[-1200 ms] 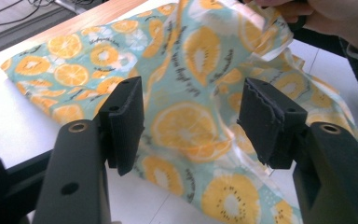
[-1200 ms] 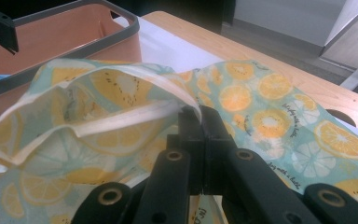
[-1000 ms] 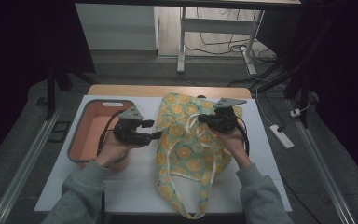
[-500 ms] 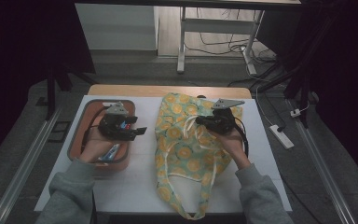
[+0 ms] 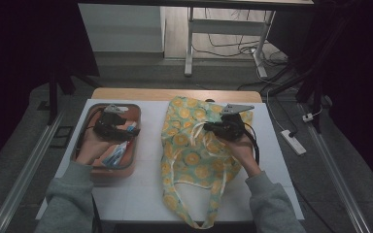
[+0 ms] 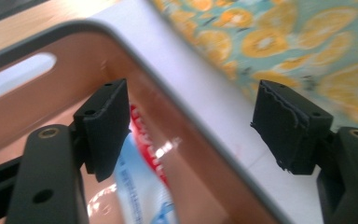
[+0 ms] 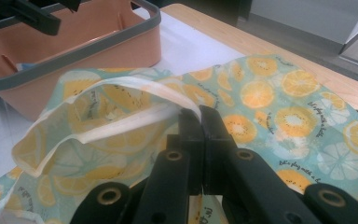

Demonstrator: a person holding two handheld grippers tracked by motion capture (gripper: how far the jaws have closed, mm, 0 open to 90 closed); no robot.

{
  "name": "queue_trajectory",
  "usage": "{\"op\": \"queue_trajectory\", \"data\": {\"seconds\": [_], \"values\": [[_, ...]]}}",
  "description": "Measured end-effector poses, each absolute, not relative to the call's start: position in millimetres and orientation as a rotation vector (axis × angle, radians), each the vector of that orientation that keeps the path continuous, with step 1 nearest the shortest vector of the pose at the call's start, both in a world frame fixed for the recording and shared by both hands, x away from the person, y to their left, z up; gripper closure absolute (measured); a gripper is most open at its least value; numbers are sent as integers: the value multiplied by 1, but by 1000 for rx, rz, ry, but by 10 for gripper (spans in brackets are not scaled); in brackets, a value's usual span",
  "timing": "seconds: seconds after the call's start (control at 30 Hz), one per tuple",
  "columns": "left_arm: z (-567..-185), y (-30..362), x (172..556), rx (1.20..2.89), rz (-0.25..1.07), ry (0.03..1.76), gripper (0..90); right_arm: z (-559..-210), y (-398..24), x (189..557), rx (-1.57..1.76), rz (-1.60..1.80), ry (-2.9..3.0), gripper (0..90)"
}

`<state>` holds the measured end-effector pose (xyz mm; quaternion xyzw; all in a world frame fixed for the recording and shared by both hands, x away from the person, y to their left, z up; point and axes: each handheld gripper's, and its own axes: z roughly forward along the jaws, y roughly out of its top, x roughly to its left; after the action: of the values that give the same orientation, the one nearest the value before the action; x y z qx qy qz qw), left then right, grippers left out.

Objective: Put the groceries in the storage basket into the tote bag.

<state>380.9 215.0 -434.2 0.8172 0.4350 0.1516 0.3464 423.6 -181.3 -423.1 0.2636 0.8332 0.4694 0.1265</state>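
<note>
Left gripper view reveals tube (image 6: 140, 186) inside basket (image 6: 177, 70).

My jaws stand wide apart, just opened further, nothing pinched. Red-white-blue packet (image 6: 142, 186) lies beside my left pad (image 6: 103, 126), inside orange basket (image 6: 177, 88). Citrus-print bag (image 6: 279, 37) beyond my right pad (image 6: 286, 123).

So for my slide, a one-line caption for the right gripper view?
Right gripper pinches the orange-print bag's white-trimmed rim, the mouth open toward the basket.
</note>
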Motion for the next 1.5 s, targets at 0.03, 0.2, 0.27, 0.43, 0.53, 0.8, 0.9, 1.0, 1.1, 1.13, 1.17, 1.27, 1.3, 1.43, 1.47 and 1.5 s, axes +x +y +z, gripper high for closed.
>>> {"op": "queue_trajectory", "data": {"seconds": [0.03,0.2,0.27,0.43,0.53,0.8,0.9,1.0,1.1,1.13,1.17,1.27,1.3,1.43,1.47,1.5], "values": [[-436,217,382,2124,392,1145,273,-423,-181,423,768,1367,2426,888],[-447,227,390,2155,427,1239,239,-425,-182,424,776,1368,2432,887],[-451,232,393,2159,433,1273,232,-425,-181,424,773,1363,2436,887],[-462,243,400,2152,422,1361,220,-426,-181,424,773,1361,2441,887],[-467,245,403,2161,396,1381,219,-427,-181,425,774,1355,2445,887],[-478,235,406,2274,271,1359,219,-431,-181,425,780,1348,2451,886],[-484,232,409,2317,250,1359,205,-432,-180,425,781,1347,2453,886],[-491,228,413,2358,225,1370,188,-432,-180,425,783,1345,2454,886],[-499,225,416,2387,205,1375,181,-432,-180,425,785,1342,2455,886],[-501,224,417,2392,205,1376,183,-432,-180,425,785,1339,2455,886],[-503,223,418,2394,200,1379,191,-432,-180,425,787,1340,2455,886],[-508,219,419,2419,203,1383,212,-433,-180,426,788,1341,2456,886],[-509,219,419,2425,206,1392,232,-433,-180,426,788,1343,2457,886],[-511,220,420,2429,195,1410,362,-433,-180,426,789,1343,2457,886],[-511,221,420,2427,188,1416,375,-433,-180,426,789,1343,2458,886],[-511,222,421,2429,186,1419,385,-433,-180,426,789,1342,2459,886]]}}
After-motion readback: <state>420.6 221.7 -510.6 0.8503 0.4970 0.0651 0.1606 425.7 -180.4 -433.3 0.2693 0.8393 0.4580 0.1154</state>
